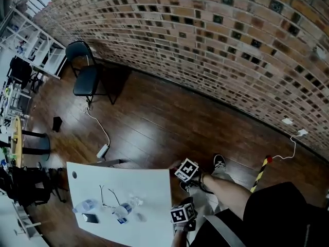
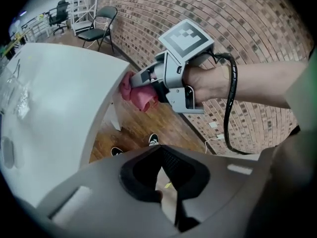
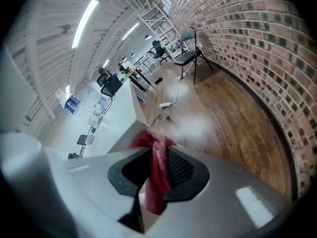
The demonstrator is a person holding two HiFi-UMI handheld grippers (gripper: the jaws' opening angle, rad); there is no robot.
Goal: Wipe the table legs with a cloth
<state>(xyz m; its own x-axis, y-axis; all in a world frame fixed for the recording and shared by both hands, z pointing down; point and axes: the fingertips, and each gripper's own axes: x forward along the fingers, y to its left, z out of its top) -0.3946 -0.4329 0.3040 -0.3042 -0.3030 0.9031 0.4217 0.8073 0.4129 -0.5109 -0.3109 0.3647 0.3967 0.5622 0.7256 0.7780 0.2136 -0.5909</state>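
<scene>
Right gripper view shows the right hand-held gripper (image 3: 154, 176) clamped on the red cloth (image 2: 139, 95), which sits at the white counter (image 2: 64, 93) edge, above a leg (image 2: 115, 117). The left hand-held gripper (image 2: 161, 176) is closed and empty. Leg wiping seems yet to begin.

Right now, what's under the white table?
A white leg and wooden floor show beneath its corner in the left gripper view; the tabletop covers most of the rest.
</scene>
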